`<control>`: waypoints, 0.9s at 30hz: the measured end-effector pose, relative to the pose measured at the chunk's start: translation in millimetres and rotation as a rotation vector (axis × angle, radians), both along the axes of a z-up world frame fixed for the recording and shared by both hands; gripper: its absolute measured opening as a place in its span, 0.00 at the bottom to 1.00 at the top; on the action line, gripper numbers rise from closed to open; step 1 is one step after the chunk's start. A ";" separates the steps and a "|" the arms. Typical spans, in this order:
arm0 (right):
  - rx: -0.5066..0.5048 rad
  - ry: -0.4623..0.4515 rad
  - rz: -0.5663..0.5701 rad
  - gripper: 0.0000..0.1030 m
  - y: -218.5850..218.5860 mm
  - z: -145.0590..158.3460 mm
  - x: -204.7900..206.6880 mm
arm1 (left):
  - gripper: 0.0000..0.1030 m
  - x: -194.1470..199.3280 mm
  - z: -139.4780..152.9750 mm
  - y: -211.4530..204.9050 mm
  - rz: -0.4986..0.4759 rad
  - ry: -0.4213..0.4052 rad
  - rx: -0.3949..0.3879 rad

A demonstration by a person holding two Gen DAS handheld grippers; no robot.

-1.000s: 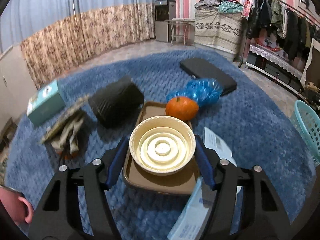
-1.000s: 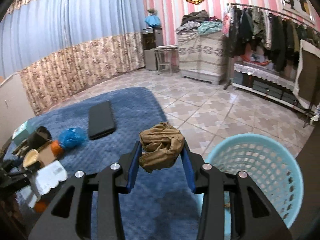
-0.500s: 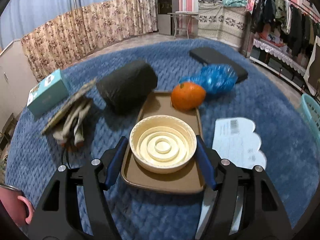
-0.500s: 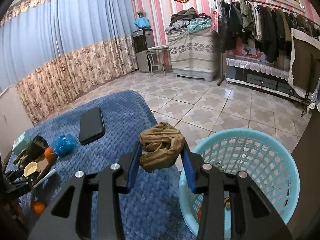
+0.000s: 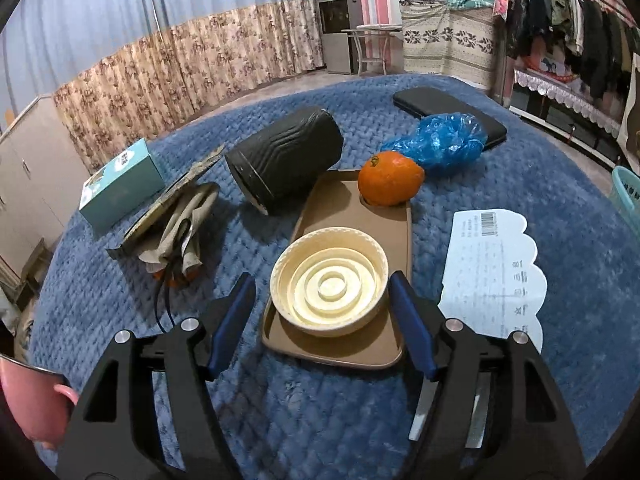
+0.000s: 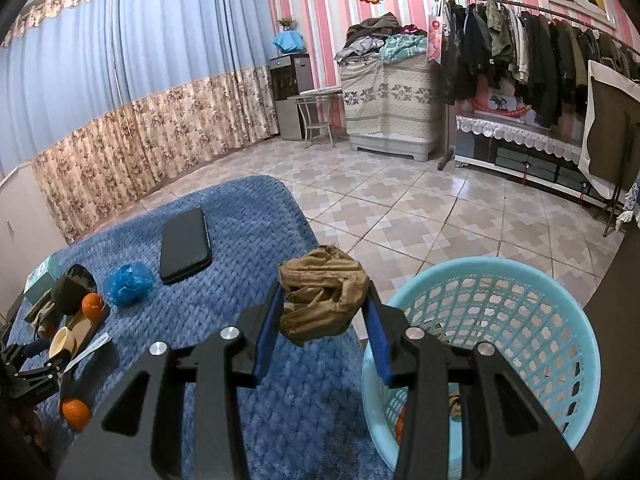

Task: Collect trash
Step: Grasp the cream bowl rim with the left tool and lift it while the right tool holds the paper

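A cream ridged bowl (image 5: 329,292) sits on a brown tray (image 5: 340,350) on the blue blanket. My left gripper (image 5: 322,280) straddles the bowl with its jaws opening; a gap shows at the left pad, and the right pad is close to the rim. An orange (image 5: 390,178) rests at the tray's far end, with a blue plastic bag (image 5: 440,140) behind it. In the right wrist view my right gripper (image 6: 324,300) is shut on a crumpled brown paper bag (image 6: 324,296), held just left of the light blue basket (image 6: 520,280).
A black ribbed cylinder (image 5: 284,164), a teal tissue box (image 5: 120,184), a heap of cloth and card (image 5: 172,224), a white printed sheet (image 5: 494,272) and a black flat pad (image 5: 440,104) lie around the tray. A pink mug (image 5: 32,404) stands near left. Another orange (image 6: 74,412) sits by the blanket's edge.
The left jaws have spread away from the bowl's sides, and the white sheet now lies to the right of that gripper. The right gripper still holds the brown paper beside the basket.
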State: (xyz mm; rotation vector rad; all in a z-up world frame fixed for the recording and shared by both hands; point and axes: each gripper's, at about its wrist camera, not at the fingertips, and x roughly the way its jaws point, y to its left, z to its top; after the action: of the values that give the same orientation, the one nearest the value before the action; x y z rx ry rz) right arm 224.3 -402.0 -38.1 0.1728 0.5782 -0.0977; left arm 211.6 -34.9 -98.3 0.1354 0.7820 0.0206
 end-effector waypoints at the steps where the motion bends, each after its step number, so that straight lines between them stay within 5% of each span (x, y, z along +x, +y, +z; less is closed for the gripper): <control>1: 0.000 0.000 0.000 0.39 -0.1 -0.1 -0.7 | 0.68 0.7 -0.1 1.2 0.003 0.003 -0.006; 8: 0.002 -0.001 0.000 0.39 3.1 -0.8 -1.3 | 0.73 5.9 3.2 7.8 0.023 -0.005 -0.037; 16: 0.004 -0.002 -0.006 0.39 2.9 -0.8 -1.5 | 0.28 10.6 10.5 -3.4 -0.068 -0.031 -0.064; 20: 0.009 -0.005 -0.009 0.39 3.0 -1.0 -1.5 | 0.21 10.4 12.5 -15.9 -0.090 -0.038 -0.013; 27: 0.013 -0.010 -0.010 0.39 -0.5 0.7 -2.3 | 0.05 9.3 13.6 -15.5 -0.116 -0.022 -0.050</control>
State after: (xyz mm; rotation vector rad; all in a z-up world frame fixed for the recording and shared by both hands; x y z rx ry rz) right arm 222.0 -402.5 -37.5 0.1892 0.5679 -0.1029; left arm 221.0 -50.4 -84.7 0.1324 0.7508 -0.1067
